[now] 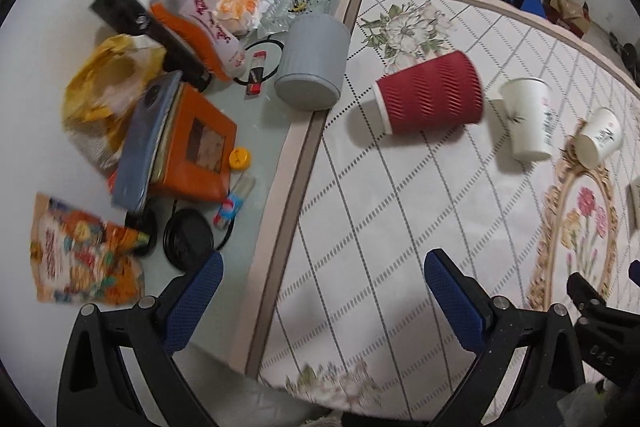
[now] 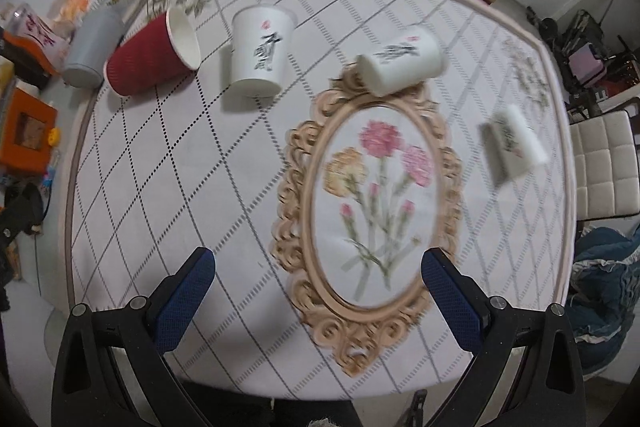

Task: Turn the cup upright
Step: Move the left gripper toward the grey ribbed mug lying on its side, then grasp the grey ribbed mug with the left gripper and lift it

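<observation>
Both jaws spread wide, empty: left gripper (image 1: pixel 324 283) and right gripper (image 2: pixel 318 279) hovering over floral mat (image 2: pixel 224 187), probably pre-grasp. Red cup (image 1: pixel 430 93) lying sideways far ahead, beside grey canister (image 1: pixel 312 61). White cup (image 2: pixel 260 51) upright; another white cup (image 2: pixel 400 61) toppled.
</observation>
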A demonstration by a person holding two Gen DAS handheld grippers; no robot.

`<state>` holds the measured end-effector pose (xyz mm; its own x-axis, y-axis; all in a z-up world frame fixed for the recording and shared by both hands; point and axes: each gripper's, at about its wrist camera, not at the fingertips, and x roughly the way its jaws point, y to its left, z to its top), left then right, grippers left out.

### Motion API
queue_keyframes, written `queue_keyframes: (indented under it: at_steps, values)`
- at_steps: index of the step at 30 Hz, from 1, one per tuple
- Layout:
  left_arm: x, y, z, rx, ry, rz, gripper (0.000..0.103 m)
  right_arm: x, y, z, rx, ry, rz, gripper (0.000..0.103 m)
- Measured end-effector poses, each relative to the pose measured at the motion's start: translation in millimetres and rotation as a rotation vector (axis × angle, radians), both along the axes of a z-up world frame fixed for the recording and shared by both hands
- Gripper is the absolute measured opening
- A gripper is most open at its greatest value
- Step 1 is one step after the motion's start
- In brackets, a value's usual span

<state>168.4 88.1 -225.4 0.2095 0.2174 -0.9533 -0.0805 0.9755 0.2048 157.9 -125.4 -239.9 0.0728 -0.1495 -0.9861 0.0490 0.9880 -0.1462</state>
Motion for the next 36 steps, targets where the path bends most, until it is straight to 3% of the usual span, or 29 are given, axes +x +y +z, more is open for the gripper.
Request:
queue_keyframes:
  at_steps: [10, 17, 21, 25, 27, 36]
  values:
    - [96, 41, -27, -0.009, 0.028, -0.036, 0.103, 70, 48, -64, -0.01, 0.111, -0.02, 0.103]
    - [172, 63, -48, -0.076, 0.019, -0.034, 0.102, 110, 67, -77, -0.037, 0.076, -0.071, 0.103]
    - [203, 70, -80, -0.109, 0.083, -0.03, 0.102, 127, 74, -84, -0.048, 0.077, -0.099, 0.103]
    - [214, 70, -105, -0.15, 0.133, -0.048, 0.099, 138, 77, -86, -0.058, 0.073, -0.123, 0.103]
    - [215, 68, -115, -0.18, 0.159, -0.058, 0.081, 140, 77, -87, -0.065, 0.075, -0.121, 0.103]
    - [199, 75, -112, -0.142, 0.112, -0.045, 0.079, 141, 74, -78, -0.075, 0.062, -0.125, 0.103]
